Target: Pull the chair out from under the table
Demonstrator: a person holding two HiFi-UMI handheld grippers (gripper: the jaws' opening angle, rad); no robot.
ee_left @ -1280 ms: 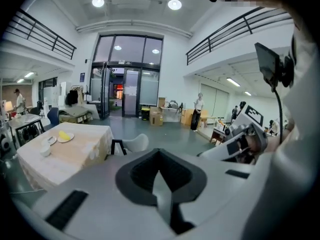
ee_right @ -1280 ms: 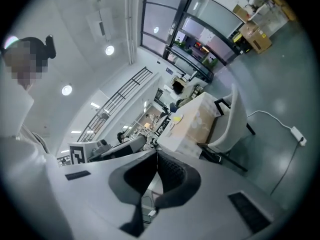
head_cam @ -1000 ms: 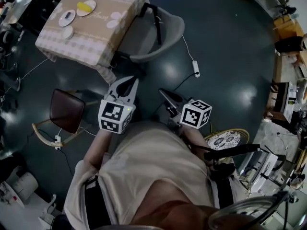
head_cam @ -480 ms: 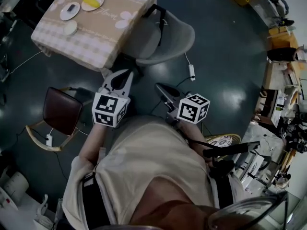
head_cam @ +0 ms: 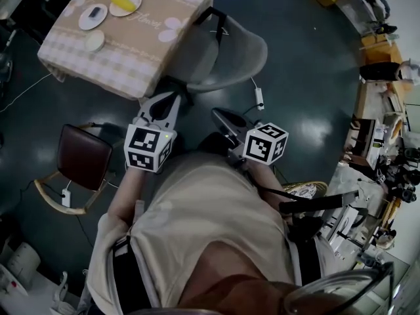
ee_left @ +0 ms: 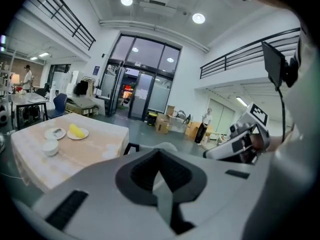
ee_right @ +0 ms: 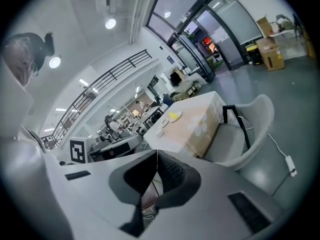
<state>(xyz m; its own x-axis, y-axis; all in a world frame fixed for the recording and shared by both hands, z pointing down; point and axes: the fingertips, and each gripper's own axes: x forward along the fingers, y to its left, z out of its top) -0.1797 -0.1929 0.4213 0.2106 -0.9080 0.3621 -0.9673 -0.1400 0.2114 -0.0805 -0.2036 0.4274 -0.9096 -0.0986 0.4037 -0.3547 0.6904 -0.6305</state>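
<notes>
The grey shell chair (head_cam: 226, 52) with black arm frames stands at the near right side of the table (head_cam: 79, 58), its seat partly under the checked cloth. My left gripper (head_cam: 165, 100) hangs shut and empty just short of the table's near corner. To its right, my right gripper (head_cam: 217, 114) is shut too, holding nothing, a little short of the chair's back. In the left gripper view the jaws (ee_left: 160, 152) meet in front of the chair (ee_left: 161, 146) and table (ee_left: 90, 151). From the right gripper (ee_right: 156, 153) the chair (ee_right: 242, 134) shows right of the table (ee_right: 197, 124).
Two plates and a small bowl (head_cam: 94, 41) sit on the table; one plate (head_cam: 125, 3) holds something yellow. A brown-seated wooden chair (head_cam: 82, 157) stands at the left. A power strip (head_cam: 258, 98) with its cable lies on the floor right of the grey chair. Boxes and gear line the right side.
Both grippers have moved with the person a little closer to the table and grey chair. Their jaws stayed shut. The chair has not moved.
</notes>
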